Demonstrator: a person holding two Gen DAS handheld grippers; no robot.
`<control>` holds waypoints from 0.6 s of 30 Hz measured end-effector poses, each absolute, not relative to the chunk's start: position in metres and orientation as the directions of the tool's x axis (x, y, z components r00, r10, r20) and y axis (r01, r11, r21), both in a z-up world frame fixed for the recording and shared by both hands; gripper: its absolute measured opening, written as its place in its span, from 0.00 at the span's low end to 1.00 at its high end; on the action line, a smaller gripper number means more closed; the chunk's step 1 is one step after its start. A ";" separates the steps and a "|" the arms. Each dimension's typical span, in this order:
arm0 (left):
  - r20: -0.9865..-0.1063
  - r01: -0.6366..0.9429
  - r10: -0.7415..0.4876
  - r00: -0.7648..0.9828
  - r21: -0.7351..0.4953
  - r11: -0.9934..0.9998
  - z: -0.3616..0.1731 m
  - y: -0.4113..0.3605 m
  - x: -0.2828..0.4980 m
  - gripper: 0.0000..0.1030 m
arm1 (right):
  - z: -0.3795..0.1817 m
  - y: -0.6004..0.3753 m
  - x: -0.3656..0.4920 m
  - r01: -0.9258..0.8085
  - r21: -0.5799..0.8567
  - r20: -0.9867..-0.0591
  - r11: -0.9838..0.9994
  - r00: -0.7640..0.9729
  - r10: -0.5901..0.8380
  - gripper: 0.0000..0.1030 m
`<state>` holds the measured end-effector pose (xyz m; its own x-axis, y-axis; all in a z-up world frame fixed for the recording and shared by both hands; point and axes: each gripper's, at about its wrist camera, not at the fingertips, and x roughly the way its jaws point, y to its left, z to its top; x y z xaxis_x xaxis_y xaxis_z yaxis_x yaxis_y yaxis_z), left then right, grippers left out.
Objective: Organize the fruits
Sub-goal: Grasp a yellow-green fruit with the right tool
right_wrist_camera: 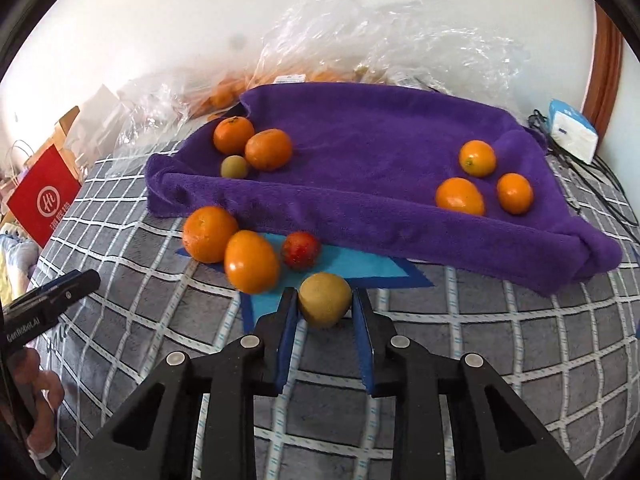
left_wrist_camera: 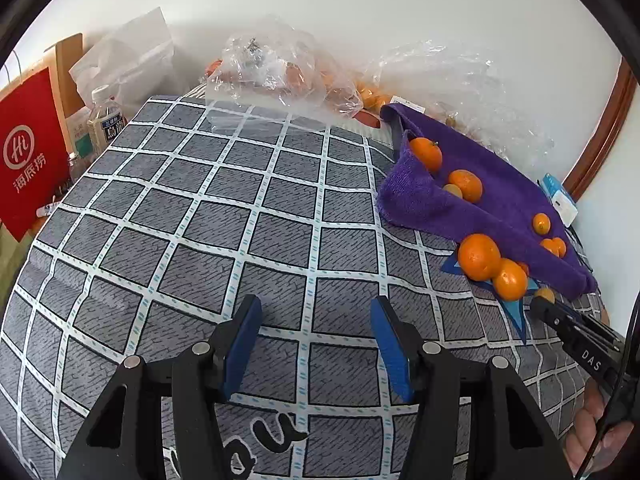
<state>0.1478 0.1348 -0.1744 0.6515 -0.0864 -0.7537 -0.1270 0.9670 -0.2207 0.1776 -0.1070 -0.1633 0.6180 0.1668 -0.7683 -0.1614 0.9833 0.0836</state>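
Observation:
My right gripper [right_wrist_camera: 325,300] is shut on a yellow-green round fruit [right_wrist_camera: 325,299], held between its blue pads just above a blue mat [right_wrist_camera: 360,266]. Two oranges [right_wrist_camera: 210,234] [right_wrist_camera: 251,261] and a small red fruit [right_wrist_camera: 301,250] lie on that mat in front of a purple towel [right_wrist_camera: 360,140]. On the towel sit two oranges [right_wrist_camera: 268,149] and a small green fruit [right_wrist_camera: 235,167] at the left, and three oranges [right_wrist_camera: 460,196] at the right. My left gripper [left_wrist_camera: 316,312] is open and empty over the checked cloth [left_wrist_camera: 224,208], left of the towel [left_wrist_camera: 480,184].
Clear plastic bags with more fruit [left_wrist_camera: 280,60] lie along the wall behind the towel. A red paper bag [left_wrist_camera: 28,152] and bottles [left_wrist_camera: 105,118] stand at the far left. A tissue pack [right_wrist_camera: 572,128] and cables lie at the right edge.

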 end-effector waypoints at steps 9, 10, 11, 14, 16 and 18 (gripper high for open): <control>-0.733 -0.008 -0.200 0.650 -0.269 0.963 -0.160 0.103 0.161 0.51 | -0.159 -0.158 0.161 -0.067 0.053 -0.779 0.996 0.622 0.083 0.27; -0.734 0.003 -0.204 0.647 -0.265 0.964 -0.159 0.098 0.164 0.51 | -0.159 -0.164 0.160 -0.052 0.060 -0.779 0.997 0.622 0.079 0.27; -0.735 0.014 -0.205 0.646 -0.258 0.966 -0.157 0.093 0.167 0.51 | -0.159 -0.171 0.159 -0.037 0.067 -0.780 0.997 0.622 0.075 0.27; -0.734 0.054 -0.228 0.639 -0.254 0.966 -0.154 0.079 0.177 0.52 | -0.161 -0.185 0.159 0.001 0.078 -0.787 0.997 0.615 0.061 0.27; -0.733 0.066 -0.246 0.634 -0.265 0.962 -0.153 0.072 0.183 0.53 | -0.163 -0.190 0.161 0.016 0.080 -0.787 0.997 0.614 0.053 0.27; -0.732 0.079 -0.268 0.627 -0.282 0.956 -0.152 0.066 0.189 0.54 | -0.164 -0.195 0.162 0.020 0.085 -0.786 0.996 0.616 0.055 0.27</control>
<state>0.1891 0.0657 -0.1522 0.6266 -0.2675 -0.7320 0.0788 0.9562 -0.2820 0.1617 -0.1950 -0.1641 0.6156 0.0546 -0.7861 0.0199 0.9962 0.0848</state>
